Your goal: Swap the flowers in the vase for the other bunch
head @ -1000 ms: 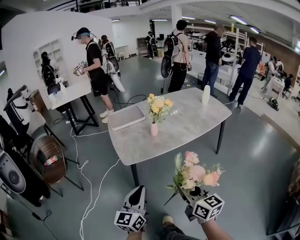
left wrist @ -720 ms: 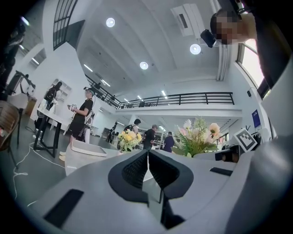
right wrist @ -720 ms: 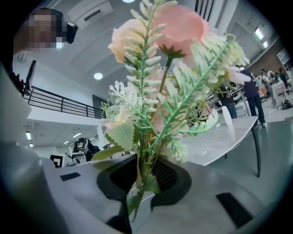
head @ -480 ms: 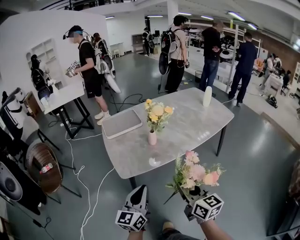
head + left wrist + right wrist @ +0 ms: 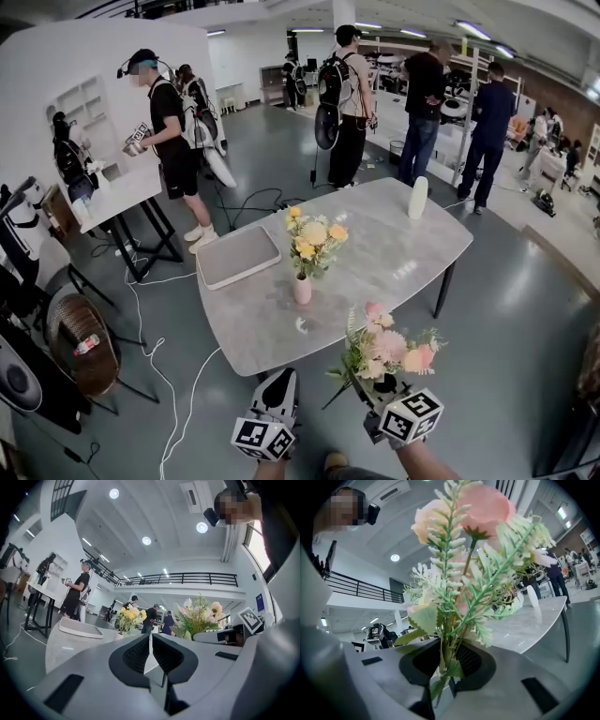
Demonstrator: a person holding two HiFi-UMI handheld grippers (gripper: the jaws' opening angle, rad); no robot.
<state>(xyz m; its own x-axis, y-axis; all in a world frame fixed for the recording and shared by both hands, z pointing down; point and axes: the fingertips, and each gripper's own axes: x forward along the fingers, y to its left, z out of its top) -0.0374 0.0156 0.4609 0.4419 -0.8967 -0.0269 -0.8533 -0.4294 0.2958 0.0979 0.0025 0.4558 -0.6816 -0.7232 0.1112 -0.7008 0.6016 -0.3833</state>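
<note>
Jaws, left gripper [image 5: 150, 656]: closed, ribbed pads together, nothing between them. Jaws, right gripper [image 5: 445, 667]: clamped on the green stems of the pink bunch [image 5: 464, 573]. The stem ends poke out below the pads.

Pink bunch, look: a large pink bloom and a peach one on top, small white sprigs, and fern-like green fronds spreading out to both sides. It stands roughly upright above the right gripper. In the head view it sits off the table [image 5: 394, 253], just near of the table's near edge and to the right of the left gripper.

Yellow bunch [image 5: 311, 239]: yellow and cream blooms with green leaves, standing in a small pink vase [image 5: 303, 289]. The vase is upright on the grey marbled table, about mid-table and toward the near side. It is well apart from both grippers.

Other items on the table: a flat grey tray [image 5: 237, 256] to the left of the vase, and a white cylinder [image 5: 417, 198] upright near the far right edge.

Both grippers are held side by side at the near end of the scene, the left one empty. The pink bunch shows in the left gripper view off to the right [image 5: 199, 618].

Background: several people [image 5: 169, 141] stand around the far side of the room.
</note>
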